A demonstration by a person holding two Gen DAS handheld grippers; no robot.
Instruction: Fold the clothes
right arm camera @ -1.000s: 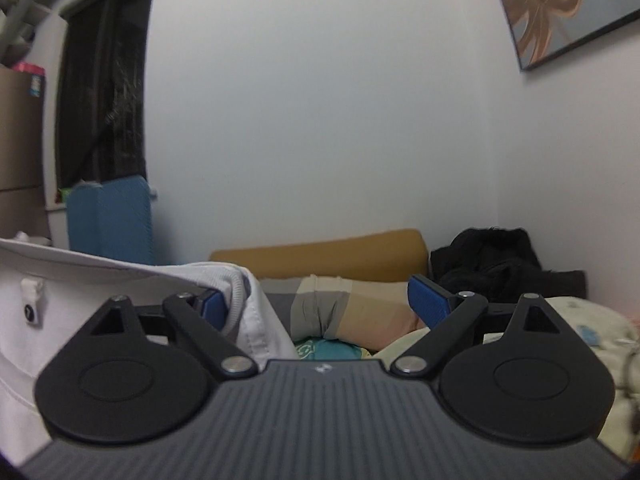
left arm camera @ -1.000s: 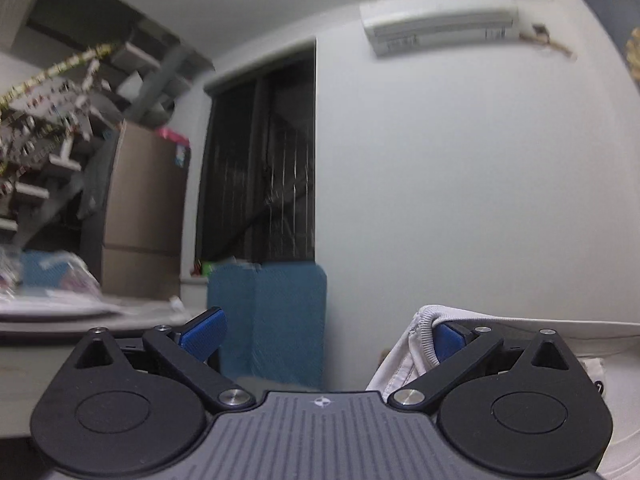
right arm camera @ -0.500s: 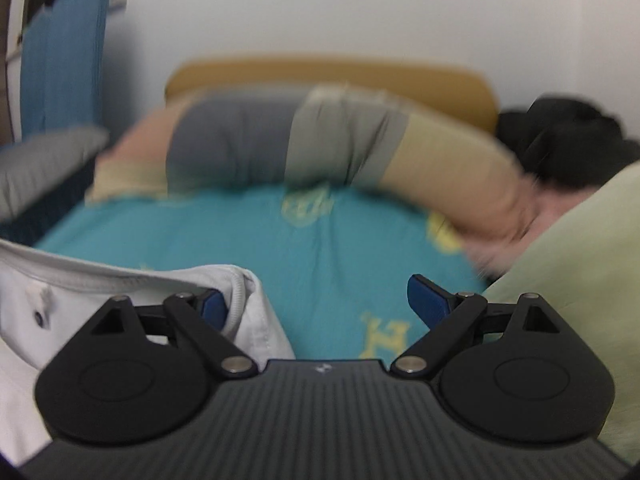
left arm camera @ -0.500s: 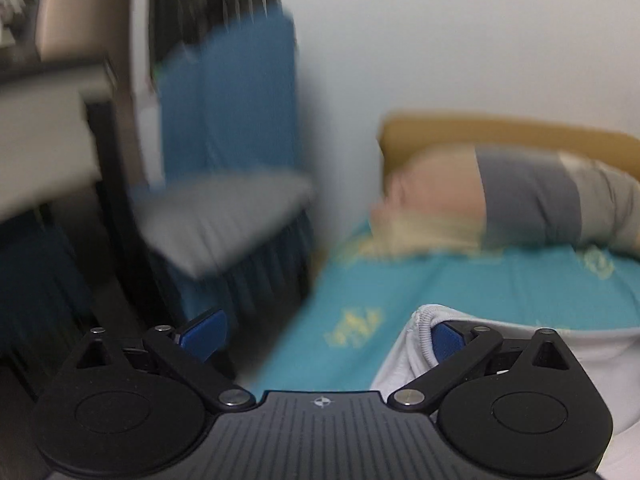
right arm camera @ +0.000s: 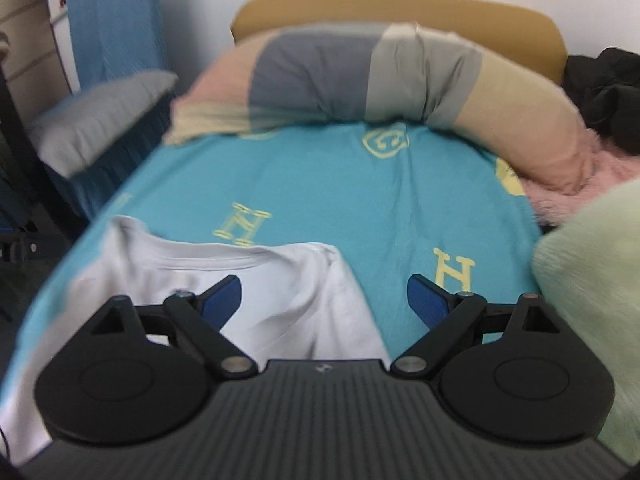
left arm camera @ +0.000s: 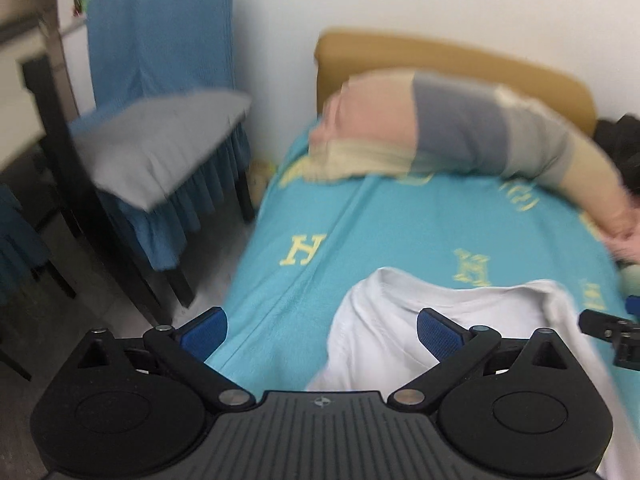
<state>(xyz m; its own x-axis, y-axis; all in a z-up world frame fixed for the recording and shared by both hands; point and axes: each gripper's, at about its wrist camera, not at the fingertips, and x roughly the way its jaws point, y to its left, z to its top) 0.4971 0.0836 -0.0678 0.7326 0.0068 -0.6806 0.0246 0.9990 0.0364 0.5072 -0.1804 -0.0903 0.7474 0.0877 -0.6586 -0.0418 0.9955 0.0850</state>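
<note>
White shirt [left arm camera: 460,320] spread lower centre on the teal bed [right arm camera: 340,184], left tongs [left arm camera: 322,330] apart over its collar, right tongs [right arm camera: 324,300] apart too, pillow [right arm camera: 360,76] upper frame.

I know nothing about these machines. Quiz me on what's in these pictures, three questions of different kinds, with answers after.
1. True or false: the white shirt lies on the teal sheet.
2. Which stands on the sheet nearest the headboard? A) a laptop B) a long striped pillow C) a basket
3. Fill in: both the left tongs and the right tongs stand ____.

Key: 1 true; 2 B; 3 open, with nothing gripped between the blue pads.
</note>
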